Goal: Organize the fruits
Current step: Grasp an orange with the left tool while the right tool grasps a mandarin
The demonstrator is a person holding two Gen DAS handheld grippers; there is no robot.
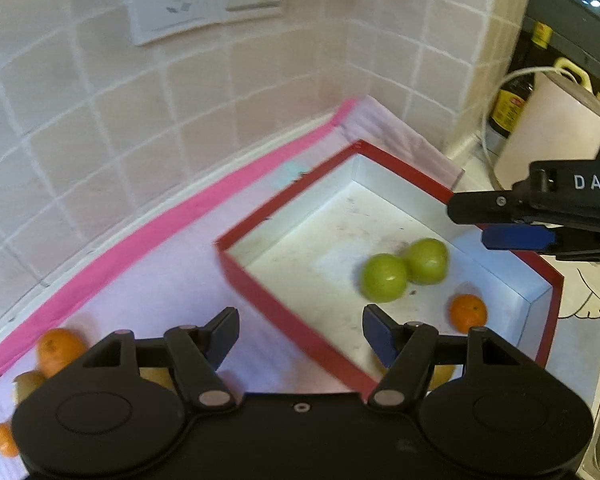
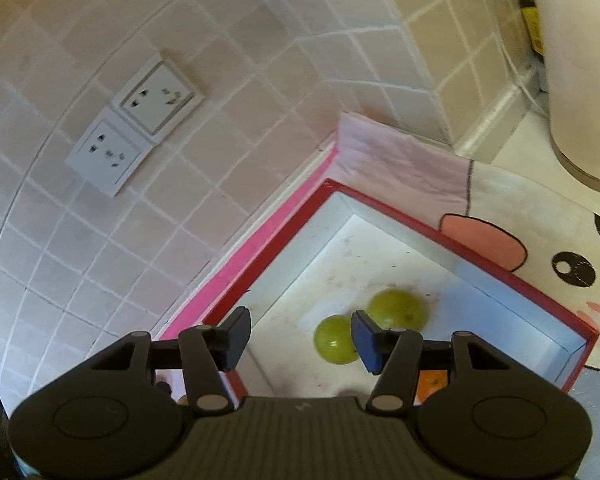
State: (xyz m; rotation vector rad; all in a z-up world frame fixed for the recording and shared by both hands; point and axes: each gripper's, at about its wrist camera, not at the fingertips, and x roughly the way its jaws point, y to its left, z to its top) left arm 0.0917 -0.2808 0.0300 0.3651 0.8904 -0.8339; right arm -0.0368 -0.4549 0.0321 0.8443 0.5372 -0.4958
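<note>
A red box [image 1: 288, 320] with a white inside lies on a pink cloth [image 1: 148, 280]. In it are two green apples [image 1: 384, 278] [image 1: 426, 261], touching each other, and a small orange [image 1: 467, 313]. My left gripper [image 1: 300, 332] hangs open over the box's near-left wall with nothing between its fingers. To its left on the cloth lie an orange [image 1: 56, 350], a yellowish fruit [image 1: 28, 384] and another orange [image 1: 4, 438]. My right gripper [image 2: 300, 338] [image 1: 472, 222] is open and empty above the box [image 2: 500, 276]. Below it are the apples [image 2: 334, 342] [image 2: 398, 310] and the orange [image 2: 432, 384], partly hidden.
A tiled wall with two sockets [image 1: 204, 0] runs close behind the cloth. At the right stand a white appliance [image 1: 556, 128] with a cable and a dark bottle [image 1: 508, 108]. A cartoon-face mat [image 2: 540, 240] lies to the right of the box.
</note>
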